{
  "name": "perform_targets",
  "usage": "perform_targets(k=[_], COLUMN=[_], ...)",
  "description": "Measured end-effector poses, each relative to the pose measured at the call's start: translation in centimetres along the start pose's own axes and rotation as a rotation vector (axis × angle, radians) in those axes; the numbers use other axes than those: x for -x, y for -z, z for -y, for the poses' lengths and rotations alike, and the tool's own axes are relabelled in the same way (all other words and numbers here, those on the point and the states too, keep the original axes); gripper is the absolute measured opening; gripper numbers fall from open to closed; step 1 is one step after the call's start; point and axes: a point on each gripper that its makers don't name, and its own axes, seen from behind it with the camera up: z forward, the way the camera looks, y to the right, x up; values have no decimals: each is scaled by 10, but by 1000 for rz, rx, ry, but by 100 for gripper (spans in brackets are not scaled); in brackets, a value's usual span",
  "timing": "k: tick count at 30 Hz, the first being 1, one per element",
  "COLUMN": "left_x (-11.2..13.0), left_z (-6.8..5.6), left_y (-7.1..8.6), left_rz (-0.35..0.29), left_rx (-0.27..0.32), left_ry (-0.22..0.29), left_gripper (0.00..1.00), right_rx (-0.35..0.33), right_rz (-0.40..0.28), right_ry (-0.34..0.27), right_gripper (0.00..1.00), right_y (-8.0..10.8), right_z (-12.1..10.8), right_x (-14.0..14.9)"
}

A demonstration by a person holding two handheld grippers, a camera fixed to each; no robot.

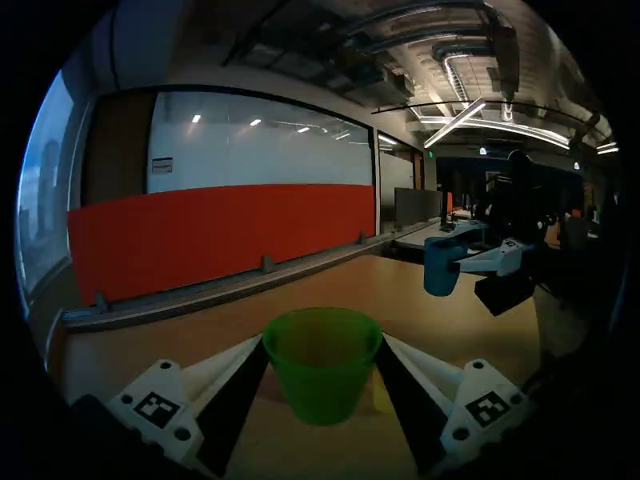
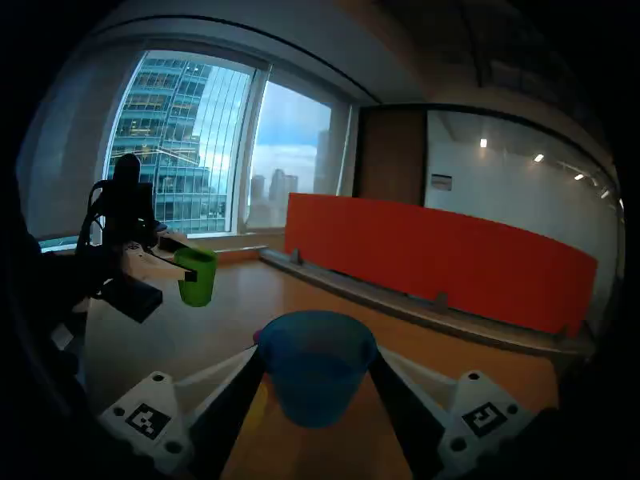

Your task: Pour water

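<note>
A green cup (image 1: 323,364) stands upright between the fingers of my left gripper (image 1: 322,376), which is shut on it above the wooden table (image 1: 240,336). Farther off to the right in the left gripper view, the right gripper (image 1: 480,260) carries a blue cup (image 1: 439,266). In the right gripper view the blue cup (image 2: 317,366) sits upright in my right gripper (image 2: 317,380), shut on it. The left gripper (image 2: 156,268) with the green cup (image 2: 197,276) appears at the left there, held by a person in dark sleeves. Both cups are raised off the table and apart.
A red partition (image 1: 224,228) with a glass wall above runs along the table's far edge. Large windows (image 2: 200,152) show city towers. Desks and monitors (image 1: 416,206) stand at the back right. A small pink object (image 2: 258,336) peeks out beside the blue cup.
</note>
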Motion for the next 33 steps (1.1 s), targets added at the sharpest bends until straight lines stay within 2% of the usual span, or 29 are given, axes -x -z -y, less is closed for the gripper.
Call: perform_targets(k=[14,27,33], left_x=[2,10,10], left_z=[-22,-54,-68], left_y=[-2,-8,-11], left_rz=[-10,-1,-5], left_rx=[19,61,86], left_ry=[-3,-16,-19], left_gripper=[89,88,89], right_rx=[-14,-20,-23], right_rz=[-26,-55,-66], right_ry=[45,140,204], right_gripper=[91,91,91], right_y=[0,-6,-10], right_z=[1,4,7], right_x=[-19,-39,-50])
